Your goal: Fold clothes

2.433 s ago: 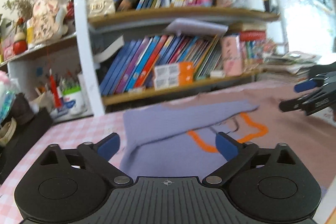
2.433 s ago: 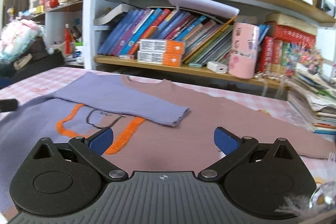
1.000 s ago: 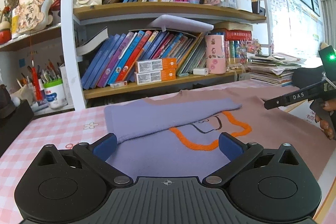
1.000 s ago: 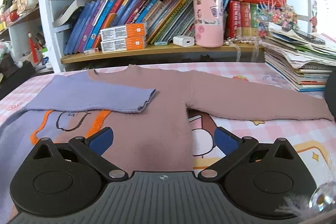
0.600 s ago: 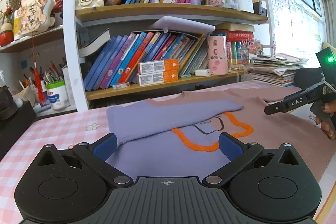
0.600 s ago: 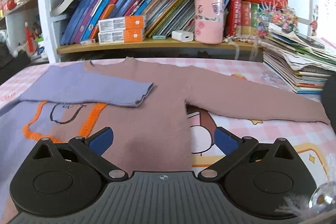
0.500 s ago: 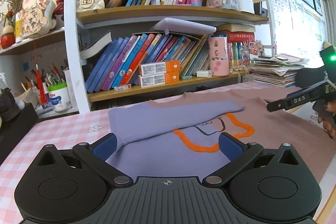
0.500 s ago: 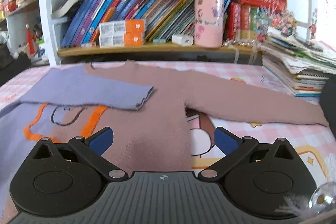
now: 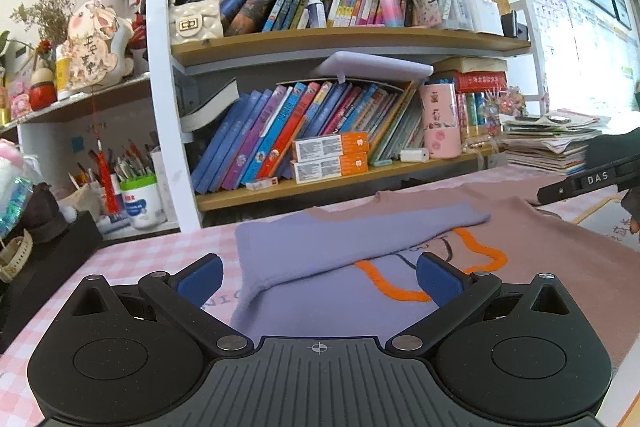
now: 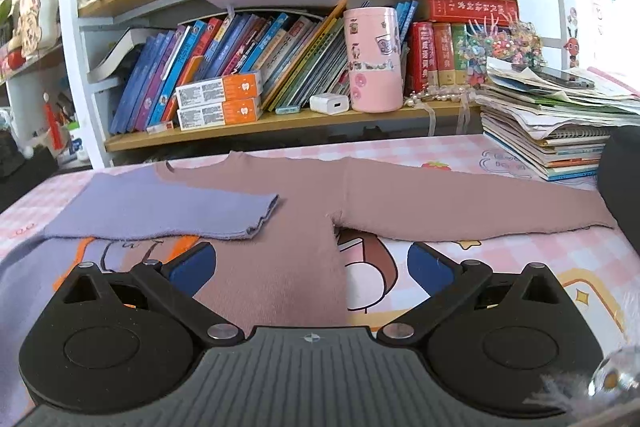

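Sweater: half lilac, half dusty mauve, orange-outlined motif. Tablecloth: pink-and-white check, cartoon prints. Gripper pads: blue, on black bodies. Cup: pink, stickered

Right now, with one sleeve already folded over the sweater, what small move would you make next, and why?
Probably bring the right hand-held gripper, open and holding nothing, over to the brown sleeve and pinch it near its far end. That sleeve lies stretched out flat on the pink checked tablecloth, while the purple sleeve is already folded across the sweater. Matching it looks like the next step.
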